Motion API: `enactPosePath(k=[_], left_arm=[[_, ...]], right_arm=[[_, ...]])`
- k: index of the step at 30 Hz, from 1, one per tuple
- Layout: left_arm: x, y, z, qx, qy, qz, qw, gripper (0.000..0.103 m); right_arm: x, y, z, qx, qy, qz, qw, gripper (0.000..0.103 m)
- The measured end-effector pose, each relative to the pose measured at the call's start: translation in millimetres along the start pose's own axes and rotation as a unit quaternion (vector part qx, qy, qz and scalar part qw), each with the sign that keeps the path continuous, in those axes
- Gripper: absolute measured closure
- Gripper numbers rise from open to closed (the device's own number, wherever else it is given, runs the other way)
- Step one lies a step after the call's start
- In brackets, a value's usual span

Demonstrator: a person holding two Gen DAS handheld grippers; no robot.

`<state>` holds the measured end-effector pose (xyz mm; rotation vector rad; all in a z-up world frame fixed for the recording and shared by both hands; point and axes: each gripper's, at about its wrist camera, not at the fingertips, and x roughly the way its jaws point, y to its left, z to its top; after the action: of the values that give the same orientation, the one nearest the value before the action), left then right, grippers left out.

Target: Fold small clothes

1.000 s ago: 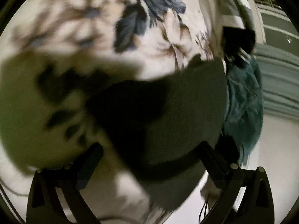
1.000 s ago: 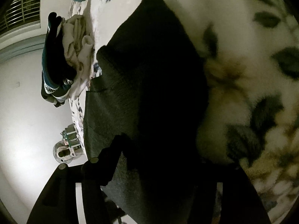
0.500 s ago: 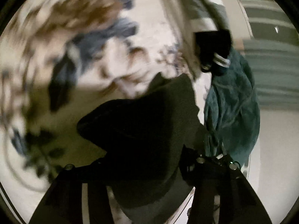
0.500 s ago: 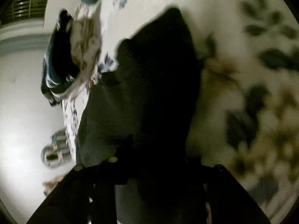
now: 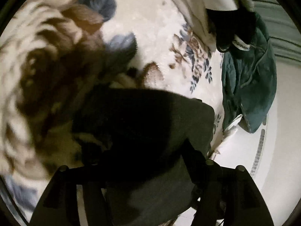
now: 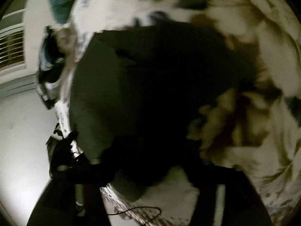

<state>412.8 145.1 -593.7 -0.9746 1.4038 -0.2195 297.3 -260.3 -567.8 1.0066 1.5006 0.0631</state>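
A dark grey-green small garment [image 5: 150,131] lies on a floral blanket [image 5: 150,28] near its edge. It fills the middle of the right wrist view [image 6: 150,84] too. My left gripper [image 5: 143,156] has the cloth between its fingers; the fingers [image 5: 191,154] look closed in on it. My right gripper [image 6: 150,162] is over the garment's near edge, its fingertips lost in dark cloth, so the grip is unclear. Both views are blurred.
A teal garment [image 5: 248,86] hangs off the blanket's edge at right. A black-and-white striped garment pile [image 5: 231,24] lies behind it, seen also in the right wrist view [image 6: 49,71]. A white floor [image 6: 18,141] lies beyond the edge. A thin cable [image 6: 135,211] runs below.
Both grippers have swung with the garment, which now lies more bunched and turned on the blanket. The left fingers have come closer together on the cloth.
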Motion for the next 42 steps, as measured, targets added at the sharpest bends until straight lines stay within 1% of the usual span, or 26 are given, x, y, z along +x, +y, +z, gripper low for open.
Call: enactPosePath(k=[1, 3, 4, 5, 6, 8, 10, 11, 12, 14, 17, 19, 20, 21, 22, 23, 25, 28, 30, 31, 33, 34, 36, 37, 40, 42], left_arm=[[-6, -4, -7, 0.005, -0.013, 0.012, 0.9998, 0.043], [-27, -17, -32, 0.031, -0.051, 0.067, 0.9960, 0.033], [-34, -22, -43, 0.040, -0.065, 0.098, 0.9923, 0.018], [-42, -23, -63, 0.047, -0.085, 0.141, 0.9852, 0.009], [-44, -19, -79, 0.048, -0.093, 0.172, 0.9796, 0.006], [-33, -5, -104, 0.045, -0.078, 0.216, 0.9723, 0.003], [-10, 19, -119, 0.043, -0.049, 0.260, 0.9633, 0.003], [0, 28, -122, 0.038, -0.037, 0.270, 0.9615, 0.001], [10, 43, -125, 0.022, -0.033, 0.256, 0.9659, 0.000], [11, 52, -124, 0.013, -0.056, 0.238, 0.9695, 0.000], [10, 62, -118, -0.026, -0.064, 0.220, 0.9731, 0.000], [10, 64, -119, -0.028, -0.070, 0.220, 0.9726, 0.000], [9, 65, -119, -0.029, -0.071, 0.221, 0.9723, 0.000], [11, 66, -116, -0.035, -0.059, 0.225, 0.9720, 0.000], [10, 66, -115, -0.035, -0.054, 0.227, 0.9717, 0.000], [13, 62, -110, -0.037, -0.046, 0.230, 0.9714, 0.000], [3, 63, -106, -0.047, -0.040, 0.225, 0.9723, 0.000], [-29, 45, -107, -0.036, -0.100, 0.187, 0.9765, 0.000], [-36, 36, -103, -0.022, -0.118, 0.181, 0.9761, 0.000], [-35, 34, -99, -0.020, -0.122, 0.170, 0.9777, 0.000], [-22, 35, -85, -0.028, -0.115, 0.135, 0.9837, 0.000], [-14, 33, -78, -0.030, -0.112, 0.119, 0.9860, 0.000], [1, 29, -66, -0.021, -0.105, 0.100, 0.9893, 0.000], [7, 23, -66, -0.012, -0.104, 0.091, 0.9904, 0.000], [19, 14, -55, 0.015, -0.096, 0.068, 0.9929, 0.000], [25, 13, -49, 0.024, -0.091, 0.069, 0.9932, 0.000]], right_arm=[[-4, -3, 4, 0.001, 0.005, -0.001, 1.000, 0.037], [-27, -2, 7, -0.023, 0.003, -0.036, 0.999, 0.037], [-35, 0, 7, -0.034, 0.003, -0.045, 0.998, 0.037], [-52, 6, 5, -0.059, 0.001, -0.063, 0.996, 0.037], [-61, 9, 7, -0.074, -0.002, -0.080, 0.994, 0.037], [-76, 26, 10, -0.121, -0.001, -0.121, 0.985, 0.037], [-76, 42, 24, -0.154, 0.000, -0.145, 0.977, 0.037], [-71, 54, 36, -0.176, -0.004, -0.147, 0.973, 0.037], [-70, 61, 51, -0.188, -0.006, -0.148, 0.971, 0.037], [-49, 82, 75, -0.222, -0.004, -0.153, 0.963, 0.037], [-1, 108, 109, -0.261, 0.036, -0.161, 0.951, 0.037], [24, 122, 118, -0.275, 0.060, -0.156, 0.947, 0.040], [28, 125, 118, -0.282, 0.059, -0.156, 0.945, 0.065], [29, 132, 114, -0.301, 0.043, -0.161, 0.939, 0.081], [30, 139, 111, -0.319, 0.034, -0.171, 0.932, 0.088], [31, 146, 108, -0.333, 0.027, -0.180, 0.925, 0.089], [24, 152, 103, -0.339, 0.012, -0.186, 0.922, 0.090], [2, 156, 110, -0.334, -0.006, -0.189, 0.923, 0.091], [-11, 148, 119, -0.320, -0.007, -0.191, 0.928, 0.094], [-14, 144, 124, -0.314, -0.011, -0.203, 0.927, 0.098], [-9, 132, 138, -0.303, -0.014, -0.231, 0.925, 0.098], [-5, 125, 147, -0.288, 0.004, -0.218, 0.933, 0.098], [2, 107, 168, -0.238, 0.069, -0.130, 0.960, 0.098], [3, 102, 174, -0.229, 0.085, -0.102, 0.964, 0.095], [13, 84, 194, -0.206, 0.137, -0.031, 0.968, 0.066], [23, 71, 202, -0.186, 0.170, 0.005, 0.968, 0.065]])
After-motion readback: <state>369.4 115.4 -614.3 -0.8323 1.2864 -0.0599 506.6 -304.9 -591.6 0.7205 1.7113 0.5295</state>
